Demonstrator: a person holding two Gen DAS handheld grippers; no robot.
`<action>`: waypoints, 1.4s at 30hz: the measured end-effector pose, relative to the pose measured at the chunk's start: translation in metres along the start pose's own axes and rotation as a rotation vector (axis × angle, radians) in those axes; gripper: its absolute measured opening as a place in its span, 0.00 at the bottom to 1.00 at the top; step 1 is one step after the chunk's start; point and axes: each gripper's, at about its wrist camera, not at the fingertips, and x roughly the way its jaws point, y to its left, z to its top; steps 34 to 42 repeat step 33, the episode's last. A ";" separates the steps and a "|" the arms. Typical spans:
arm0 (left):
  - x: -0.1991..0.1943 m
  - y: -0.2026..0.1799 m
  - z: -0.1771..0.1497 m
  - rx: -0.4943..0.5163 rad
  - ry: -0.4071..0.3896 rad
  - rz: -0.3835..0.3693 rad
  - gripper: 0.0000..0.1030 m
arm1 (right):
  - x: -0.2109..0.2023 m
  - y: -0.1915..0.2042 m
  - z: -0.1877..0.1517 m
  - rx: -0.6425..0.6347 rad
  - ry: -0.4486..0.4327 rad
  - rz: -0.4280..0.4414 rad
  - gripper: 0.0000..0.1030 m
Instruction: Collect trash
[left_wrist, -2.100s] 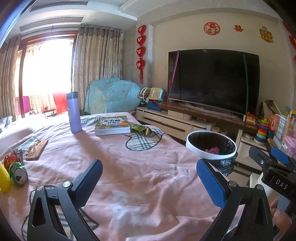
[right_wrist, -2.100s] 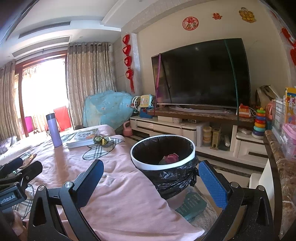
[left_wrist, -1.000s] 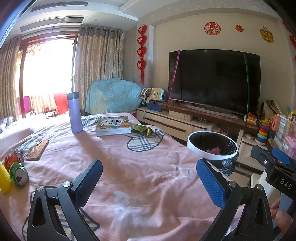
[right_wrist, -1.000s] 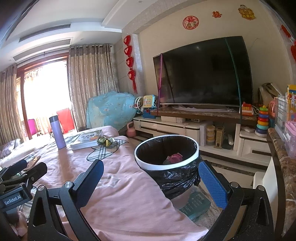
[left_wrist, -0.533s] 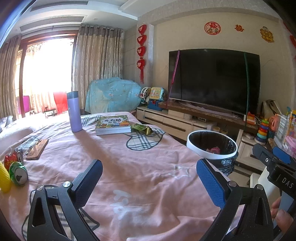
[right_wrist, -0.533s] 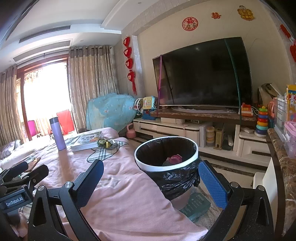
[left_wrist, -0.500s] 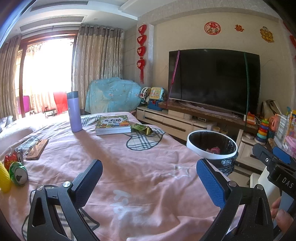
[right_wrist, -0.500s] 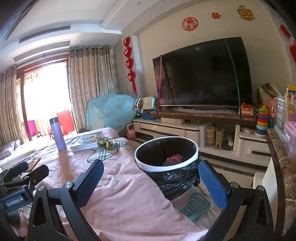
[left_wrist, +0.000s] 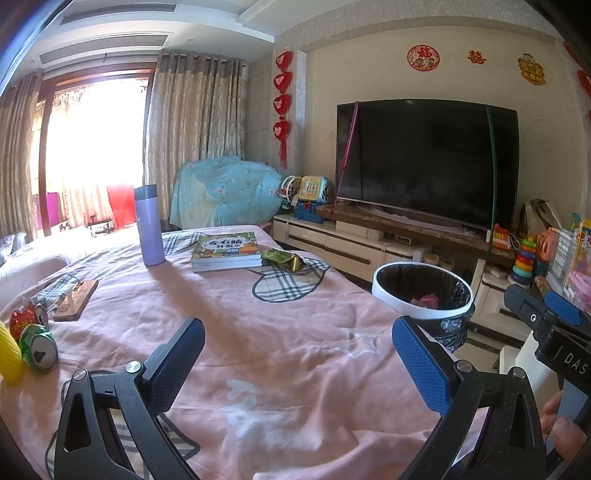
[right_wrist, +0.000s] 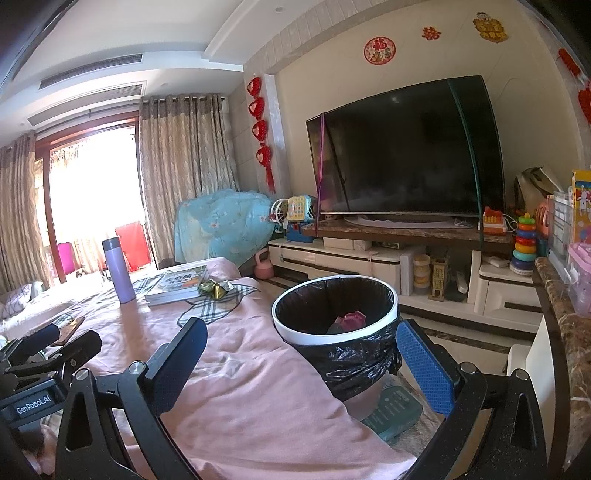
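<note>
Both grippers, left (left_wrist: 297, 354) and right (right_wrist: 301, 354), gape empty. Wrapper (left_wrist: 282, 257) lies far ahead beside book (left_wrist: 225, 251); approach low, pinch only foil. Bin (right_wrist: 334, 314) waits ahead-right.

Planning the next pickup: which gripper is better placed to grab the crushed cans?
Left, probably. The cans lie at the left edge of the left wrist view, near the open left gripper. The open right gripper faces the bin, and its view shows no cans.
</note>
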 end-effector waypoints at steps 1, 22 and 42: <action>0.000 0.000 0.000 0.000 0.000 0.000 0.99 | 0.000 0.000 0.000 -0.001 0.000 -0.001 1.00; 0.002 0.003 0.003 -0.004 0.014 -0.013 0.99 | 0.001 0.005 0.001 0.001 0.009 0.016 1.00; 0.011 0.004 0.003 -0.013 0.040 -0.019 0.99 | 0.011 0.005 0.001 0.010 0.034 0.027 1.00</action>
